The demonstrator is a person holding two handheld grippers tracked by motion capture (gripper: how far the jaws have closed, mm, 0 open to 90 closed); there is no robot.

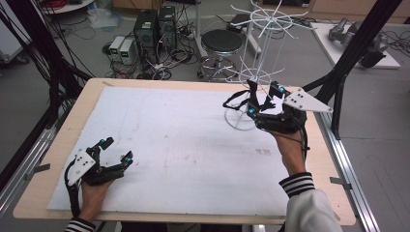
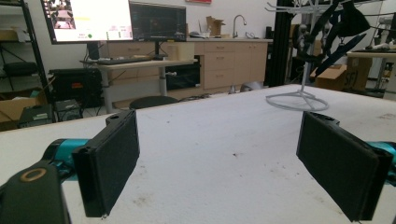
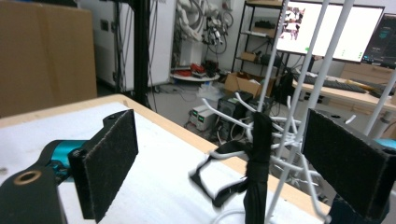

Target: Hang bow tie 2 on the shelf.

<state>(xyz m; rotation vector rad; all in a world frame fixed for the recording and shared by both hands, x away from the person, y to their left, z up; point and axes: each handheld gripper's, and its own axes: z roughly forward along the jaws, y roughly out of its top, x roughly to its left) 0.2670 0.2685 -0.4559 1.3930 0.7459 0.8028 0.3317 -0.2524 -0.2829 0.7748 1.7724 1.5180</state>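
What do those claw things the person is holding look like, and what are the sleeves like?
Each is black with teal knobs: left gripper, right gripper. Its two jaws carry flat, fuzzy black pads. A grey three-cornered plate sits on top, and a black cable trails off. The sleeve is white with black-and-white striped cuffs.

a lab: monitors (image 2: pixel 88 18), computer towers (image 1: pixel 154 29), cabling.

rack (image 1: pixel 270 53): far right on table (image 1: pixel 159 140)
strap (image 1: pixel 251 96): hanging on rack
right gripper (image 1: pixel 263 102): at strap
left gripper (image 1: pixel 116 151): near left
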